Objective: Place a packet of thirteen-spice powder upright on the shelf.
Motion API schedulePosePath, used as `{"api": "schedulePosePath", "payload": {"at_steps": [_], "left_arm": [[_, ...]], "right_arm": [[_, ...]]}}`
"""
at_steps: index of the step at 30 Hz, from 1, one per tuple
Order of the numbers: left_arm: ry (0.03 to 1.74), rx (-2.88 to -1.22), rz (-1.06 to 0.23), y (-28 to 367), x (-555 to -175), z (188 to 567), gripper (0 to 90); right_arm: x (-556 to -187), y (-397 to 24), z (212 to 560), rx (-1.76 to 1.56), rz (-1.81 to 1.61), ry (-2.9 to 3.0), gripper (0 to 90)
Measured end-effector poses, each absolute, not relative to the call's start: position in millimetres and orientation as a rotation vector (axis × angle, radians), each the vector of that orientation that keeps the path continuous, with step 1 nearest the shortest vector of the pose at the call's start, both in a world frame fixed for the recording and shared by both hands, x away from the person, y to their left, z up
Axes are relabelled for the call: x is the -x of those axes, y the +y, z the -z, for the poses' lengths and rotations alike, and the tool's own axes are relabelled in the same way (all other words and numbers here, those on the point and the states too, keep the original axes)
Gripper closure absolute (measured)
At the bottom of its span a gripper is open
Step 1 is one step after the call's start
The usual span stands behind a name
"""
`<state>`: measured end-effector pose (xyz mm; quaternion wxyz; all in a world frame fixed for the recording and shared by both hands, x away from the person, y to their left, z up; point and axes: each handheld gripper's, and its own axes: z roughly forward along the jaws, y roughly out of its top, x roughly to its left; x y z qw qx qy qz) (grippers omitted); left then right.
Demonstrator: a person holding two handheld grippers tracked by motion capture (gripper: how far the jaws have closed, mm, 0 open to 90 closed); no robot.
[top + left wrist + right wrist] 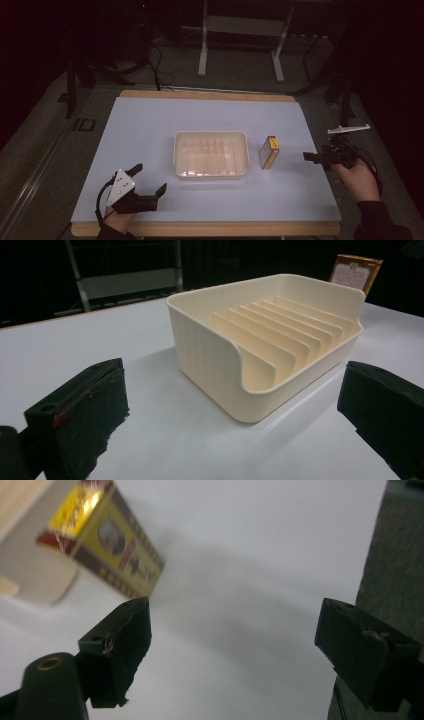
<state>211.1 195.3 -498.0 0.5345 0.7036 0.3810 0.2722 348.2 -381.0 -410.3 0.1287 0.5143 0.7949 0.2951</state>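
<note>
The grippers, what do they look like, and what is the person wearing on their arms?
Both are black two-jaw tools with blocky, squared jaws. The left gripper carries a grey three-cornered plate with small dark dots on top, and a black cable loops from its back. The right gripper has a pale thin bar standing above it and a black cable behind. The right hand comes out of a dark sleeve.
</note>
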Motion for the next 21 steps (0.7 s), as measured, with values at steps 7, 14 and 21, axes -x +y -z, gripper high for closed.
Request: {"api": "schedulePosePath", "payload": {"at_steps": [7, 14, 21], "left_arm": [[0.909, -1.677, -0.645, 195, -211, 498, 0.0], [0.913, -1.676, -0.642, 195, -211, 498, 0.0], [0.913, -1.678, -0.639, 195, -212, 499, 0.0]], "right_arm": [[-350, -379, 411, -1.432, -0.707, 2.512, 13.5], [-353, -377, 418, -1.370, -0.596, 2.726, 13.9], [-350, -375, 428, -1.280, -0.435, 2.896, 14.8]]}}
